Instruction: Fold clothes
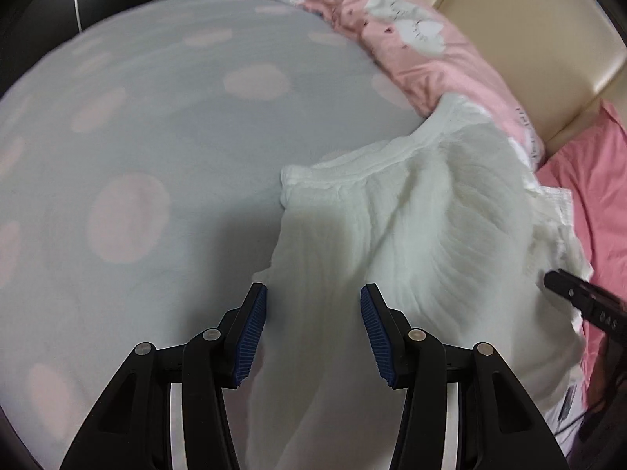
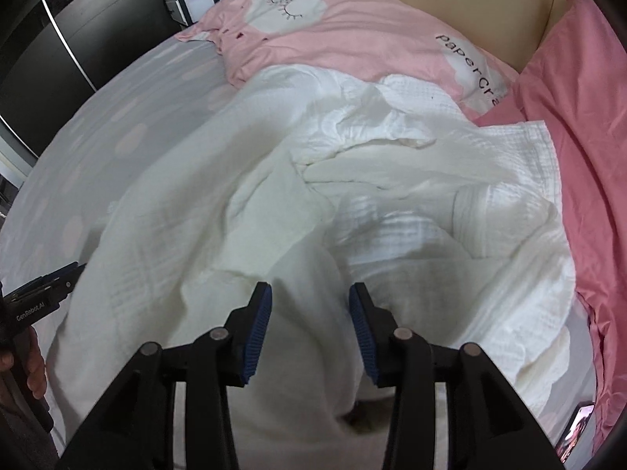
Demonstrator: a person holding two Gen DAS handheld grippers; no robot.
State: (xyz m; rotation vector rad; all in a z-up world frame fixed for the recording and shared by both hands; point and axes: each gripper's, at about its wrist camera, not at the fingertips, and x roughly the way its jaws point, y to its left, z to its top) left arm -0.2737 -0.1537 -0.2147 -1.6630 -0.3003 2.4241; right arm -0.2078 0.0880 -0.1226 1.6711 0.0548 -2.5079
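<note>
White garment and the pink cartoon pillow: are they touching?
Touching. In the right wrist view the white garment has its far edge lying up against and over the near edge of the pink cartoon pillow, with no sheet visible between them.

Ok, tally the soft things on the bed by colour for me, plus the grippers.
White garment: 1
Pink patterned pillow: 1
Plain pink pillow: 1
Grey spotted sheet: 1
Grippers, left gripper and right gripper: 2
Total: 6
</note>
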